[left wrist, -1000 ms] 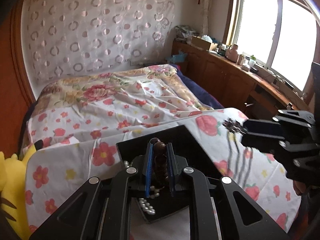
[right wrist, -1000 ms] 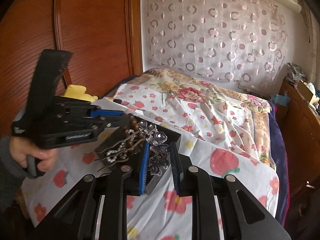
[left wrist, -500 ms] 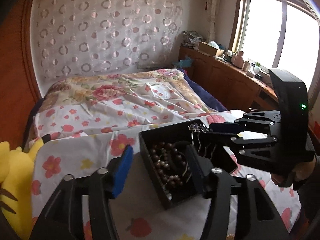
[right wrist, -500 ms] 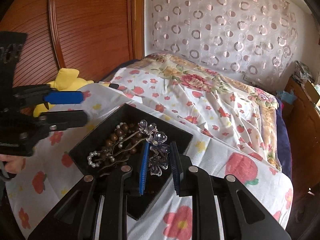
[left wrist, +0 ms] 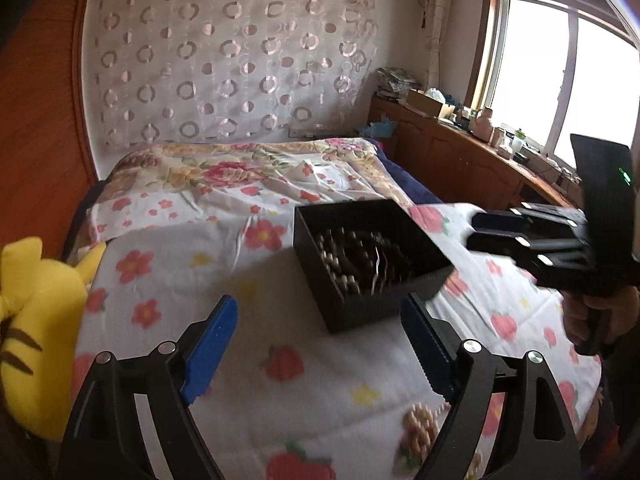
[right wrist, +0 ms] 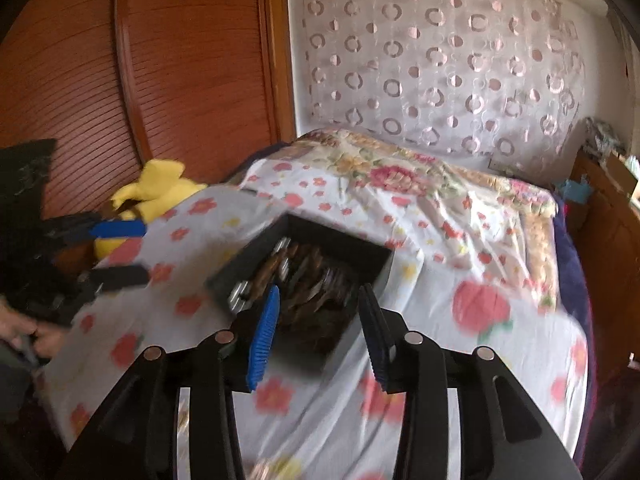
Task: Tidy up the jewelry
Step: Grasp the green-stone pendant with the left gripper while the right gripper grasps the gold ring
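Note:
A black jewelry box (left wrist: 416, 280) sits on the flowered cloth. It holds a brown bead bracelet (left wrist: 344, 256), some pearls and a metal hair comb, all blurred. My left gripper (left wrist: 318, 340) hangs short of the box's near left corner; its jaws are opening wide and nothing is between them. In the right wrist view the box (right wrist: 360, 258) lies just past my right gripper (right wrist: 319, 332), whose jaws are opening with no piece pressed by the blue pads. The right gripper (left wrist: 474, 232) shows beside the box's right edge, and the left gripper (right wrist: 132, 252) stands off to the box's left.
A yellow plush toy (left wrist: 36, 320) lies at the cloth's left edge, against the wooden wardrobe (right wrist: 160, 80). The bed with its floral sheet (left wrist: 248, 176) stretches behind the box. A wooden cabinet (left wrist: 460, 160) with small items runs under the window on the right.
The left gripper let the brown bracelet go into the box, opened wide and drew back to the left. The right gripper set the flowered hair comb into the box and spread its jaws.

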A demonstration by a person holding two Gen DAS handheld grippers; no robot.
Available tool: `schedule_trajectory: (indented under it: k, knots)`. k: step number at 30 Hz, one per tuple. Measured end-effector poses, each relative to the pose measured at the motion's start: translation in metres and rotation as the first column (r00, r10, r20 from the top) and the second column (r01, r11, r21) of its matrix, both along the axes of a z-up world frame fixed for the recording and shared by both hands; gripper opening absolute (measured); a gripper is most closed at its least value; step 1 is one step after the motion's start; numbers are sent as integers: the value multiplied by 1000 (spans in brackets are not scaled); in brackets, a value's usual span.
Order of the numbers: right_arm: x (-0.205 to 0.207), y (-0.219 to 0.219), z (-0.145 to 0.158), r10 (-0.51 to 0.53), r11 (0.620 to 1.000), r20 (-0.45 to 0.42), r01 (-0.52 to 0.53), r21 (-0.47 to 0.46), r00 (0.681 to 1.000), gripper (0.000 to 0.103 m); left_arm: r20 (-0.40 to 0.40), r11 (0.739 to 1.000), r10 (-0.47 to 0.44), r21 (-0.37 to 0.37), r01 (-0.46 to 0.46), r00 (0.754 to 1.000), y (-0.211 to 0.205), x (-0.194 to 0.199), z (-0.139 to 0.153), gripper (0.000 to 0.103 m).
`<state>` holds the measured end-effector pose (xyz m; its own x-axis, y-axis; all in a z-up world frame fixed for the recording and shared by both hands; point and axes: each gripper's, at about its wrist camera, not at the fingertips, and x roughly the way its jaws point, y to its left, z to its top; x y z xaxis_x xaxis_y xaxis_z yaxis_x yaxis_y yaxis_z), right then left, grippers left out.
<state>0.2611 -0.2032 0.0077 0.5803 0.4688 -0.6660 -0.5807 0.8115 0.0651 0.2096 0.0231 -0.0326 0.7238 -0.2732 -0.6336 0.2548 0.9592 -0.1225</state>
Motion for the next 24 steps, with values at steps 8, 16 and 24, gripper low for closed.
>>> schedule_trajectory:
  k: [8, 16, 24]
  knots:
    - [-71, -15, -52, 18, 997, -128, -27, -68, 992, 36, -29, 1000, -13, 4, 13, 999, -5, -45, -23, 82]
    - [-89, -3, -79, 45, 992, -177, -65, -108, 983, 36, -64, 1000, -26, -15, 25, 998, -9, -74, -36, 82]
    - [-92, 3, -78, 66, 983, -140, -88, -161, 988, 21, -100, 999, -51, -6, 51, 994, -20, -99, -51, 82]
